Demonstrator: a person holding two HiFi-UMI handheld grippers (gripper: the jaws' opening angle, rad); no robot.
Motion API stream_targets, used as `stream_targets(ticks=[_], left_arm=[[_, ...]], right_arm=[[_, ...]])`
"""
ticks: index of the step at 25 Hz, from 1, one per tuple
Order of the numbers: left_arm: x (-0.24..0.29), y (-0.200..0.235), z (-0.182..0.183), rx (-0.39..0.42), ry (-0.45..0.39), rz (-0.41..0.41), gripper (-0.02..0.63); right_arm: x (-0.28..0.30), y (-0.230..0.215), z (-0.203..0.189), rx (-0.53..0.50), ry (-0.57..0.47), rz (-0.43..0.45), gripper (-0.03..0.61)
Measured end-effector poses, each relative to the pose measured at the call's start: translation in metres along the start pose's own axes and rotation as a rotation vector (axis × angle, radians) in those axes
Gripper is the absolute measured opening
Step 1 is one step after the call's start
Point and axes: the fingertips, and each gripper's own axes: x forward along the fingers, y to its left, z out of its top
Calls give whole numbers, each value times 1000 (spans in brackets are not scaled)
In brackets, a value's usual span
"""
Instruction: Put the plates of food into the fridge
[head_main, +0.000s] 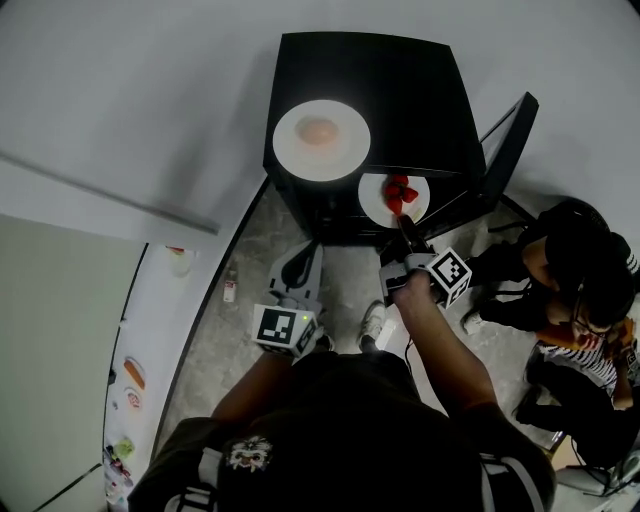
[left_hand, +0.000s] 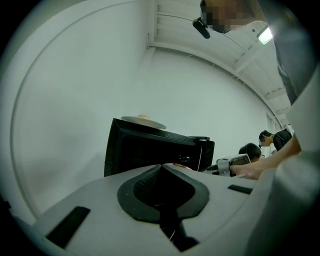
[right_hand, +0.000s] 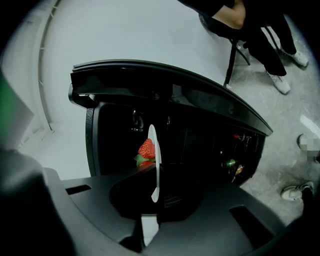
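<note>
right tool (right_hand: 156, 200): clamped on the rim of the strawberry plate (right_hand: 153, 150) — plate seen edge-on just ahead of its jaws, at the open fridge (head_main: 400, 100) mouth
left tool (left_hand: 162, 175): closed, empty — short of the fridge
second plate (head_main: 290, 145): on the fridge top, ahead of the left tool

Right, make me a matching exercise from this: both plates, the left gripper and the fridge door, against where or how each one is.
1. strawberry plate
2. plate with the pale round food
3. left gripper
4. fridge door

A. stands open
B. on top of the fridge
C. jaws together, nothing between them
D. rim clamped in the right gripper

Pairs: 1-D, 2-B, 3-C, 4-A
</note>
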Motion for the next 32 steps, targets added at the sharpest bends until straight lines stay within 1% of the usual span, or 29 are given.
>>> stream_targets(ticks=[4, 9, 11, 13, 15, 18, 22, 24, 29, 32], left_arm=[[1, 0, -5, 10, 15, -1, 21], [2, 0, -5, -5, 18, 8, 22], [1, 0, -9, -3, 30, 9, 23], [1, 0, -9, 2, 25, 9, 21], [2, 0, -9, 5, 27, 8, 21], [0, 0, -12, 8, 41, 12, 21], [-2, -2, -10, 7, 32, 13, 21], [-3, -1, -13, 8, 42, 11, 21], [-4, 0, -9, -27, 37, 22, 21], [-6, 2, -13, -30, 49, 30, 21]], right_arm=[[10, -5, 6, 29, -9, -19, 32], [26, -8, 14, 47, -31, -26, 32], [32, -8, 16, 34, -34, -27, 32], [37, -6, 20, 3, -41, -24, 32], [42, -7, 24, -7, -54, -17, 32], [47, -9, 28, 14, -68, -13, 32], [50, -11, 31, 43, -84, -19, 32], [52, -11, 32, 55, -94, -23, 32], [55, -11, 35, 84, -112, -36, 32], [57, -12, 37, 91, -127, -34, 32]])
